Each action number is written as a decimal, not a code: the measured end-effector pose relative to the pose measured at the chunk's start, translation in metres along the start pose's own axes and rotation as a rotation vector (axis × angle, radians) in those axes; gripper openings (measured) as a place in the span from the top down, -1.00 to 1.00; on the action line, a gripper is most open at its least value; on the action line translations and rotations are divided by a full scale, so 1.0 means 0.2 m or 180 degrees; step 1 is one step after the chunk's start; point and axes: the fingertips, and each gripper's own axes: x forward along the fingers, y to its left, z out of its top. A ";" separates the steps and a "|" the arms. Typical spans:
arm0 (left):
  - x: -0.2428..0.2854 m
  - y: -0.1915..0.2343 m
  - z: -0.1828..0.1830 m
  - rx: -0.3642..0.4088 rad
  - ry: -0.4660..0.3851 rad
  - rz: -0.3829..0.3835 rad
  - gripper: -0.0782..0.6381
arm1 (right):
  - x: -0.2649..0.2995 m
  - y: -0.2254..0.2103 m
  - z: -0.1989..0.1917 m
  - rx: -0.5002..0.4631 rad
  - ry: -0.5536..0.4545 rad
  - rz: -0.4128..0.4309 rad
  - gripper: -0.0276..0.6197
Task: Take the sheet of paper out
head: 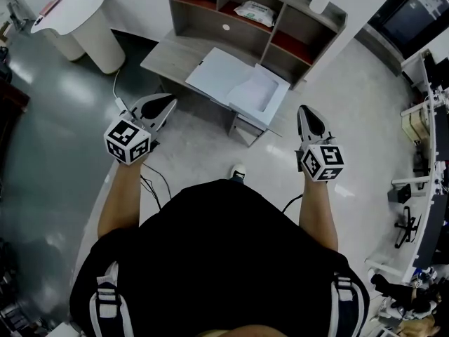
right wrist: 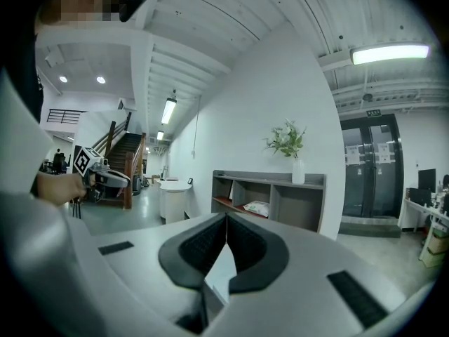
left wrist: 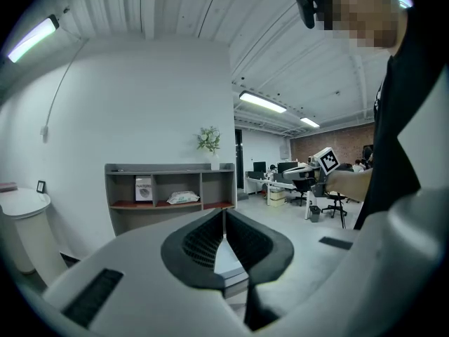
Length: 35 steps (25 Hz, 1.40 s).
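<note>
1. At 12 o'clock, ahead of the person, the sheet of paper (head: 254,92) lies on a white box (head: 214,72), maybe a printer, on the table (head: 163,60).
2. At 10 o'clock the left gripper (head: 167,104) and at 2 o'clock the right gripper (head: 304,112) have jaws shut tight on nothing, because the paper is well apart from them.
3. Both point at the table, I think to get ready to reach.

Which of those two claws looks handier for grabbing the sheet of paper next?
Probably the right claw: the sheet of paper lies toward that side of the white box, nearer its tips than the left claw. Both claws are shut and empty.
</note>
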 end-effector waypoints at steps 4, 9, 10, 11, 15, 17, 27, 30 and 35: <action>0.12 0.06 -0.02 -0.0015 0.0067 0.0025 0.69 | 0.11 -0.12 -0.02 0.0010 0.0038 0.0031 0.87; 0.31 0.13 -0.02 -0.0011 0.0146 0.0031 0.69 | 0.28 -0.23 -0.04 0.0025 0.0074 0.0113 0.87; 0.34 0.14 -0.02 -0.0013 0.0162 0.0031 0.69 | 0.31 -0.26 -0.04 0.0021 0.0083 0.0134 0.87; 0.38 0.15 -0.02 -0.0014 0.0177 0.0034 0.69 | 0.34 -0.28 -0.04 0.0018 0.0091 0.0151 0.87; 0.52 0.20 -0.03 -0.0024 0.0210 0.0060 0.69 | 0.44 -0.38 -0.05 0.0004 0.0133 0.0199 0.87; 0.58 0.21 -0.03 -0.0038 0.0225 0.0070 0.69 | 0.48 -0.44 -0.06 0.0004 0.0160 0.0221 0.87; 0.84 0.26 -0.01 -0.0065 0.0285 0.0147 0.69 | 0.67 -0.66 -0.07 0.0005 0.0174 0.0345 0.87; 0.91 0.26 -0.01 -0.0064 0.0306 0.0160 0.69 | 0.71 -0.71 -0.08 0.0002 0.0190 0.0389 0.87; 1.00 0.26 0.00 -0.0078 0.0311 0.0203 0.69 | 0.76 -0.79 -0.12 0.0010 0.0219 0.0458 0.87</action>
